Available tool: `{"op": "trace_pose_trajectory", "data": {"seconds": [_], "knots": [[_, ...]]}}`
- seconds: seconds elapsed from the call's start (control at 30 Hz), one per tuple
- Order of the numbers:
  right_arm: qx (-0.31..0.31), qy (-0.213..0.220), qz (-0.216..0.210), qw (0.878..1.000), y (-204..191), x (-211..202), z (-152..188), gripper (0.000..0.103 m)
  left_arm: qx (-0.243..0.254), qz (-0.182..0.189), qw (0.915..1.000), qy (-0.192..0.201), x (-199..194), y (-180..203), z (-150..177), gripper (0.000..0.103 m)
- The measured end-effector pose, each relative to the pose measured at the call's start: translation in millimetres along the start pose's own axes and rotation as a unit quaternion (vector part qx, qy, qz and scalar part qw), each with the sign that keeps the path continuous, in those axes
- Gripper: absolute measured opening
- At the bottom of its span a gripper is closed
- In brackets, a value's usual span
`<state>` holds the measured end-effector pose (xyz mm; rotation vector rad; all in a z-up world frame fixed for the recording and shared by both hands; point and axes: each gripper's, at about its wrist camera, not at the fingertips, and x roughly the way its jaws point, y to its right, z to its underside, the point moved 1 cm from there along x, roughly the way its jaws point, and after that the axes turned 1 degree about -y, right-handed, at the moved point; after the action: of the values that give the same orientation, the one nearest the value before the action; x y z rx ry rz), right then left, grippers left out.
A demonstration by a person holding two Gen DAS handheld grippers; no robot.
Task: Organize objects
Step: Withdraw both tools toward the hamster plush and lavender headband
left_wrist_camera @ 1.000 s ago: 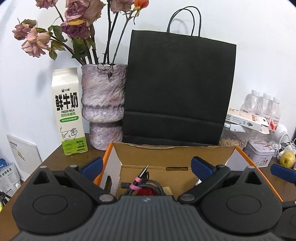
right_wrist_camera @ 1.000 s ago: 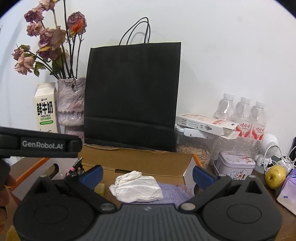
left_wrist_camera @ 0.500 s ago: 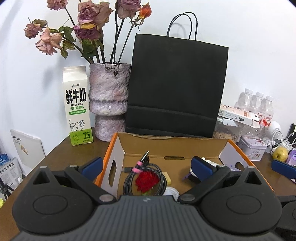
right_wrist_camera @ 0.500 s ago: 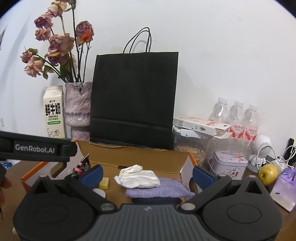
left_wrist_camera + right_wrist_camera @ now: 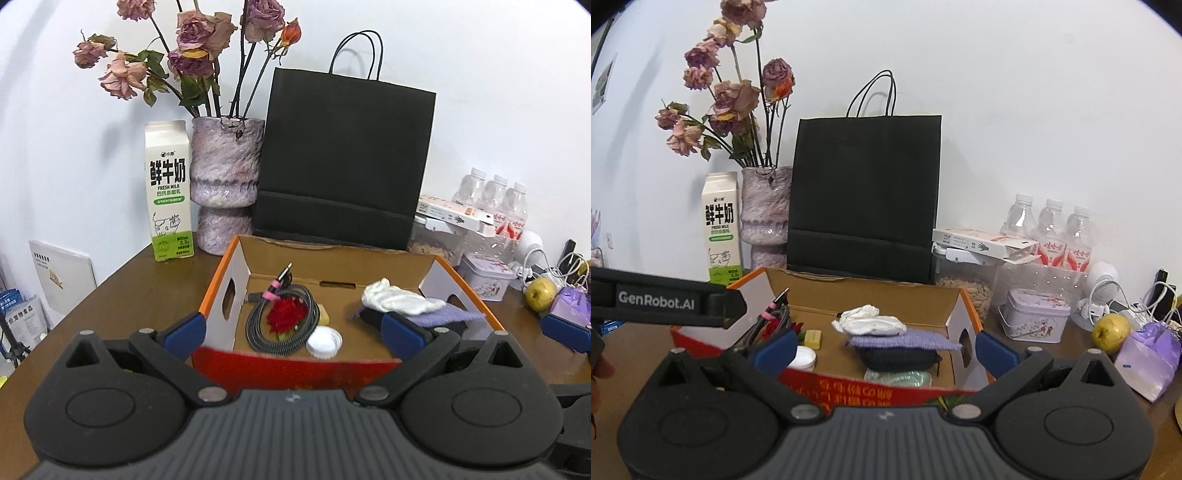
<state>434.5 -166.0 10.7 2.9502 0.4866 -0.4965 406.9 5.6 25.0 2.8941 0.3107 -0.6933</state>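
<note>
- Cardboard box (image 5: 369, 254) sits ahead of both claws, gathering coiled cable (image 5: 282, 319), white cloth (image 5: 400, 299) and bottle cap (image 5: 324, 341) together.
- Left claw (image 5: 291, 328) and right claw (image 5: 884, 349) both gape wide, empty, hovering before the box's near wall, seemingly between picks.

bright, even light | soft shadows | fisheye-bent edges | near foreground blurred
</note>
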Motion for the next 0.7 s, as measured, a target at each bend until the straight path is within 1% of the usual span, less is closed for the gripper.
{"op": "trace_pose_trajectory", "data": {"seconds": [0.3, 0.53, 0.7], "knots": [[-0.004, 0.002, -0.006, 1.0, 5.9, -36.9, 10.6, 0.103, 0.002, 0.001, 1.0, -0.008, -32.6, 5.9, 19.7, 0.103], [-0.002, 0.0, -0.01, 1.0, 14.2, -62.3, 23.5, 0.103, 0.0, -0.007, 0.9997, -0.022, -51.5, 7.2, 38.1, 0.103], [0.0, -0.008, -0.013, 1.0, 21.3, -71.4, 33.1, 0.103, 0.002, -0.016, 0.9994, -0.03, -59.6, 7.3, 49.4, 0.103]]}}
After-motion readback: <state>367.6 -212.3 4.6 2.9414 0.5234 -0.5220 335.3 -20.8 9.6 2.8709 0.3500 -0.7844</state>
